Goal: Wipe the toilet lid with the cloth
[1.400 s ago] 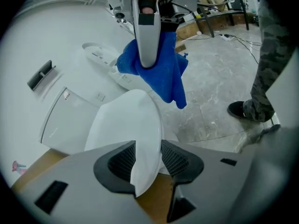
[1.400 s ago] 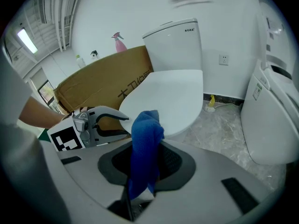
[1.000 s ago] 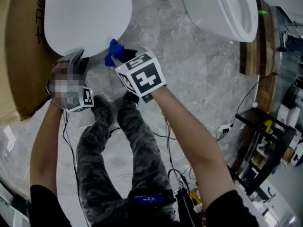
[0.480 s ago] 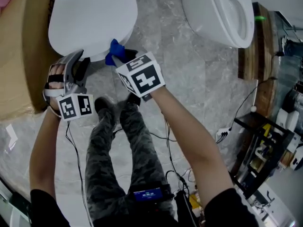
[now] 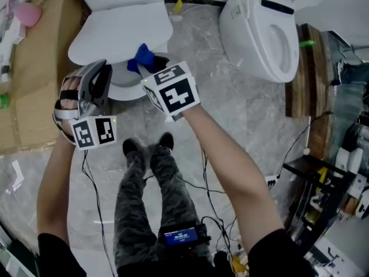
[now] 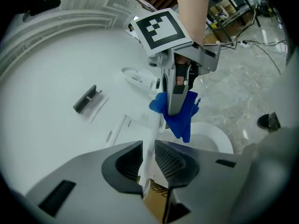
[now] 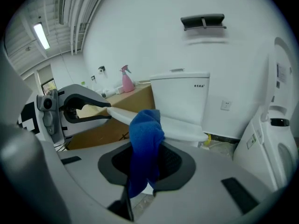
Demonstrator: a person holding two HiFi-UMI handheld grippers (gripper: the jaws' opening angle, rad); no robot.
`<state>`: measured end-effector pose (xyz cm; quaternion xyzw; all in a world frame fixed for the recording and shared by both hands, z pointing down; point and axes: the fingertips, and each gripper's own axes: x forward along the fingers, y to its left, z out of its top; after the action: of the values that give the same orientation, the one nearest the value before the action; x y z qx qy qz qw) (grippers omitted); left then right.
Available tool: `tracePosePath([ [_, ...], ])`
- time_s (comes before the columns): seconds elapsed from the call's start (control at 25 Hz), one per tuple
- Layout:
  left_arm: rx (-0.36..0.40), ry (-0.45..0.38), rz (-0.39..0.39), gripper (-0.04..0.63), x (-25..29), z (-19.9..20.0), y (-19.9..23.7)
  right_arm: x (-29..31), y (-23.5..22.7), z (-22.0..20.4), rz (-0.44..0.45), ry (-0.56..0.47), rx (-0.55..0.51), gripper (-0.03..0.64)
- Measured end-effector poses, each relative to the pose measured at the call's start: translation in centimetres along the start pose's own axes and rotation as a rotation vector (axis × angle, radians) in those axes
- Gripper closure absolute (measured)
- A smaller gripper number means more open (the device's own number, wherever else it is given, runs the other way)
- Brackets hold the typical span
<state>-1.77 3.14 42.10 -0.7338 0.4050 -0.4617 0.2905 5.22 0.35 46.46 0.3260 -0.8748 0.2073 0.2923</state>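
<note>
Cardboard box [image 5: 34, 91] beside toilet lid [image 5: 124, 30], left; floor [image 5: 199, 45] right open.

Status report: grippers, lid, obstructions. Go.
Left gripper jaws just closed on the toilet lid edge, lid front lifted off the bowl. Right gripper shut on the blue cloth. Nothing on the lid.

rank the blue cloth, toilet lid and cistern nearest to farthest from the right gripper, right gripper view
1. blue cloth, clamped in the jaws
2. toilet lid, just ahead, centre
3. cistern, behind the lid against the wall
</note>
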Motion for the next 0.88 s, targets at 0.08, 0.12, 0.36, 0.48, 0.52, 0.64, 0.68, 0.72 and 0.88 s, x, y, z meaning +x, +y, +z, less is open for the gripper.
tracePosePath([
  [0.08,-0.015,0.003,0.025,0.522,1.1,0.3,2.6,0.1,-1.0,2.7,-0.005,-0.022,-0.004,0.525],
  [0.12,-0.028,0.004,0.033,0.526,1.6,0.4,3.8,0.2,-1.5,3.8,-0.006,-0.031,-0.002,0.525],
  [0.36,-0.117,0.021,0.054,0.534,3.9,0.8,9.4,0.6,-3.7,9.2,-0.002,-0.068,-0.004,0.525],
  [0.48,-0.122,0.068,0.086,0.534,5.0,0.5,11.6,1.0,-5.0,11.3,0.006,-0.088,0.005,0.525],
  [0.52,-0.133,0.076,0.097,0.534,5.2,0.2,12.2,1.2,-5.4,11.9,0.004,-0.097,0.006,0.525],
  [0.64,-0.172,0.094,0.124,0.534,5.7,-1.6,14.0,2.2,-6.5,14.4,-0.006,-0.128,0.000,0.525],
  [0.68,-0.175,0.105,0.125,0.534,6.1,-2.3,14.4,2.6,-6.8,15.2,-0.006,-0.140,0.000,0.525],
  [0.72,-0.173,0.114,0.122,0.534,6.7,-2.9,14.7,2.8,-7.1,16.0,-0.007,-0.151,0.002,0.525],
  [0.88,-0.186,0.129,0.122,0.535,10.2,-4.2,16.6,3.6,-8.6,18.5,-0.019,-0.169,0.002,0.525],
])
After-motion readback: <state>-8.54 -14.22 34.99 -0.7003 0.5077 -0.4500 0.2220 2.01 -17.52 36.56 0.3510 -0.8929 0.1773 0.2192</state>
